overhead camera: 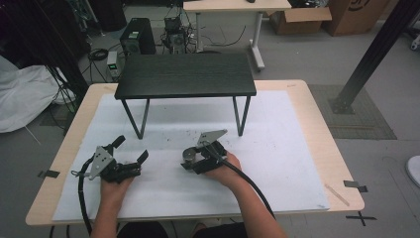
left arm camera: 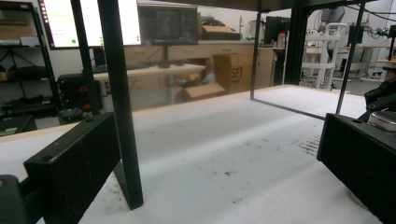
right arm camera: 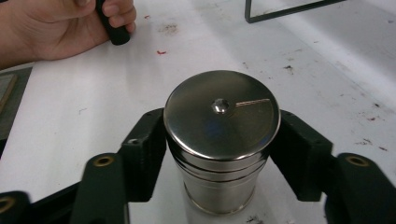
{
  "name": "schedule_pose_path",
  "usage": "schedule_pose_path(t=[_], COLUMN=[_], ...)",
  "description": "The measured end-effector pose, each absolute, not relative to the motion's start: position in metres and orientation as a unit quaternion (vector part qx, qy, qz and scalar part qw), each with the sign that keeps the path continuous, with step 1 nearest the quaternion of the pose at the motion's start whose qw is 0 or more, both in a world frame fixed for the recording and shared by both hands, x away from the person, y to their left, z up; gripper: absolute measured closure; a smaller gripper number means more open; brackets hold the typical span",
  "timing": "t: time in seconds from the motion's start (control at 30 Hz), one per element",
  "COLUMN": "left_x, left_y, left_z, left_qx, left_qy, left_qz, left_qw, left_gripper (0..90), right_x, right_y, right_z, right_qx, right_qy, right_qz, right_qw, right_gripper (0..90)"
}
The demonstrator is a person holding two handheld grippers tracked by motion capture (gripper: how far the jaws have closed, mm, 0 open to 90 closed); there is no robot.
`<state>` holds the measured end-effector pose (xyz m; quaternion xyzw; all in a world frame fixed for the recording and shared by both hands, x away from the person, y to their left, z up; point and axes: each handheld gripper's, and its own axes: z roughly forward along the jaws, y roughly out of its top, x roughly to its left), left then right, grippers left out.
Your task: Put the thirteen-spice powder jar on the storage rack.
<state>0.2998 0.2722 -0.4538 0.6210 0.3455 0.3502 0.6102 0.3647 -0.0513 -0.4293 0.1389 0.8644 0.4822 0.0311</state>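
I have the right claw (right arm camera: 219,154) clamped around the steel canister (right arm camera: 222,144), one jaw pressed to each side just under the lid, so the grasping step looks done and the lift is what I judge comes next. The canister stands upright on the white sheet of the tabletop (overhead camera: 297,163), a little in front of the small black shelf (overhead camera: 185,74) that stands on thin metal legs near the far edge. In the high view the right claw (overhead camera: 190,161) and the canister (overhead camera: 189,154) sit near the middle of the sheet. My left claw (overhead camera: 132,148) rests released, its jaws spread wide with nothing between them, well apart to the left; from its own camera I look past one shelf leg (left arm camera: 120,102) across the bare sheet. The next move, I think, calls for a straight rise with the lid kept level, then enough height to clear the shelf top if that is where it goes. I count one canister, one shelf, two claws
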Motion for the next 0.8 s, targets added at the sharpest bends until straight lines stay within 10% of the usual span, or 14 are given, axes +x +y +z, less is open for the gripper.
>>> schedule_pose_path(t=[0.8], left_x=[0.300], left_y=[0.272], left_z=[-0.454], left_qx=[0.621], left_qy=[0.346], left_qz=[0.350], left_qw=[0.610], left_gripper=[0.2], right_x=[0.363], right_y=[-0.063], right_z=[-0.406], right_qx=[0.144], right_qy=[0.852], right_qz=[0.503], right_qw=[0.022], right_gripper=[49.1])
